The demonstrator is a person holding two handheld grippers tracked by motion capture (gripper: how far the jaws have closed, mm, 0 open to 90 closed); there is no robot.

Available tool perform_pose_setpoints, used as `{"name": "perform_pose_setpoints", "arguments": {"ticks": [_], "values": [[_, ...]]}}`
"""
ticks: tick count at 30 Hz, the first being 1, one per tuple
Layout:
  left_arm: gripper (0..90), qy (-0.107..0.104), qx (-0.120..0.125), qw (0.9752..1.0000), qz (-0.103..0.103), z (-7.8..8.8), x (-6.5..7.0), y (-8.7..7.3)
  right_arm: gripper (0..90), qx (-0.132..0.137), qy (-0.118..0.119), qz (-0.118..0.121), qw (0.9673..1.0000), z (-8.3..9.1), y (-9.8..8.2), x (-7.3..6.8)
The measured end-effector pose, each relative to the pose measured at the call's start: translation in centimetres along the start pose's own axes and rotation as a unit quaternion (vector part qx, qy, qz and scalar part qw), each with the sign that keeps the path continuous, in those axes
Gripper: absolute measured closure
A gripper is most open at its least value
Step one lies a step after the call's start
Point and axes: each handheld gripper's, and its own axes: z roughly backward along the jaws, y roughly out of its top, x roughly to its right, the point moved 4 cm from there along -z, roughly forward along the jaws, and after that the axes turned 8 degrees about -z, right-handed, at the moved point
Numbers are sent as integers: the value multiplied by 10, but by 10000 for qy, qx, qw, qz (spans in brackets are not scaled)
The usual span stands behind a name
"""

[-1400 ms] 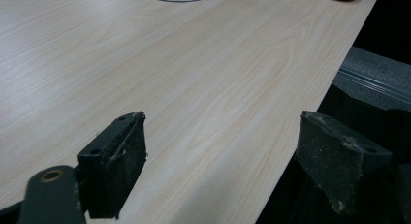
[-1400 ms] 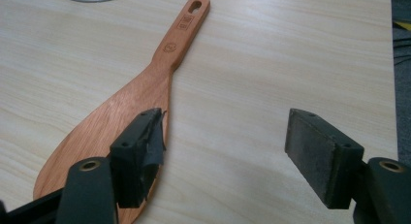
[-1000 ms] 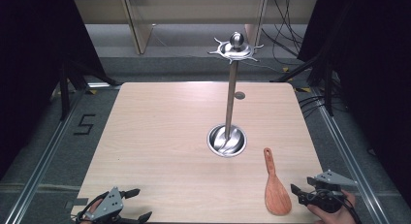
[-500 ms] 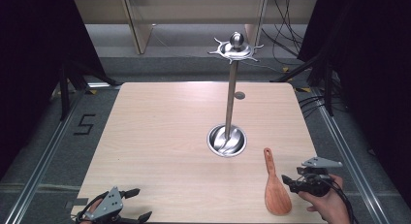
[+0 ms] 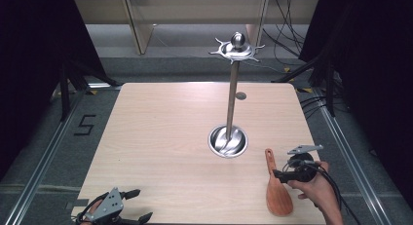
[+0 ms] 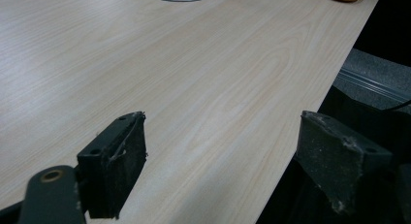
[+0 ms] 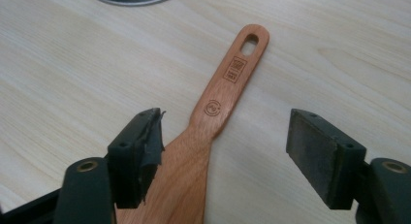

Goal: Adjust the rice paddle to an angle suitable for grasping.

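At the table's (image 5: 160, 137) near edge, about seven o'clock, the left gripper (image 5: 130, 206) rests with its jaws spread wide and nothing between them, apparently parked while the other hand works. At five o'clock the right gripper (image 7: 225, 151), jaws also wide apart and gripping nothing, straddles the neck of a wooden spatula (image 7: 213, 112) lying flat, probably lined up to close on the handle. Beyond, near centre, a steel stand (image 5: 232, 88) rises from its round base, its hooked top likely meant for hanging utensils.
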Motion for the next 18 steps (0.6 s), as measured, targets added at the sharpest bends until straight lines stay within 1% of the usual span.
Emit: {"name": "perform_pose_setpoints", "arguments": {"ticks": [1, 2, 3, 4, 5, 6, 7, 8, 9, 10, 11, 12, 13, 14, 15, 16, 17, 18], "values": [[177, -6, 11, 9999, -120, 0, -1, 0, 291, -83, -22, -5, 10000, -2, 2, -1], [177, 8, 16, 10000, -82, -1, -1, 0, 290, -142, -13, 83, 9999, -4, 4, -1], [176, 44, 64, 10000, 10, -1, 0, 0, 289, -133, -24, 147, 9998, -7, 6, -1], [177, 26, 43, 10000, 11, -1, 0, 0, 289, -336, -55, 163, 9993, -8, 8, -2], [176, 15, 10, 10000, -52, -1, 0, 0, 289, -407, -65, 159, 9990, -9, 9, -2], [176, 7, -5, 9998, -197, 0, -2, 0, 292, -445, -85, 305, 9985, -12, 13, 0], [176, -2, -16, 9998, -196, 0, -2, 0, 293, -484, -96, 186, 9986, -15, 15, -3], [177, -5, 15, 10000, -78, 0, -1, 0, 296, -522, -98, 187, 9984, -17, 17, -3], [176, 4, -6, 10000, 7, 0, 0, 0, 299, -548, -107, 197, 9982, -18, 18, -3], [176, -11, -51, 10000, -63, 1, -1, -1, 306, -602, -147, 207, 9979, -21, 21, -4], [177, -16, -39, 9999, -105, 1, -1, 0, 313, -633, -152, 206, 9977, -22, 22, -5], [177, -24, -39, 9998, -216, 1, -2, 0, 321, -676, -124, 253, 9973, -24, 24, -5], [177, -9, -39, 10000, -47, 1, -1, -1, 326, -710, -147, 284, 9970, -25, 25, -5], [176, -7, -35, 10000, -48, 1, -1, 0, 332, -791, -162, 203, 9965, -27, 26, -7], [176, 0, -53, 9999, -117, 1, -1, 0, 339, -822, -163, 197, 9963, -28, 27, -7], [176, -14, -40, 9996, -266, 1, -3, 0, 350, -886, -182, 144, 9958, -29, 27, -8], [177, -11, -42, 9997, -252, 1, -3, 0, 356, -874, -215, 273, 9956, -31, 29, -6], [176, -7, -34, 9997, -231, 1, -3, 0, 359, -924, -222, 164, 9953, -33, 30, -7]]}}
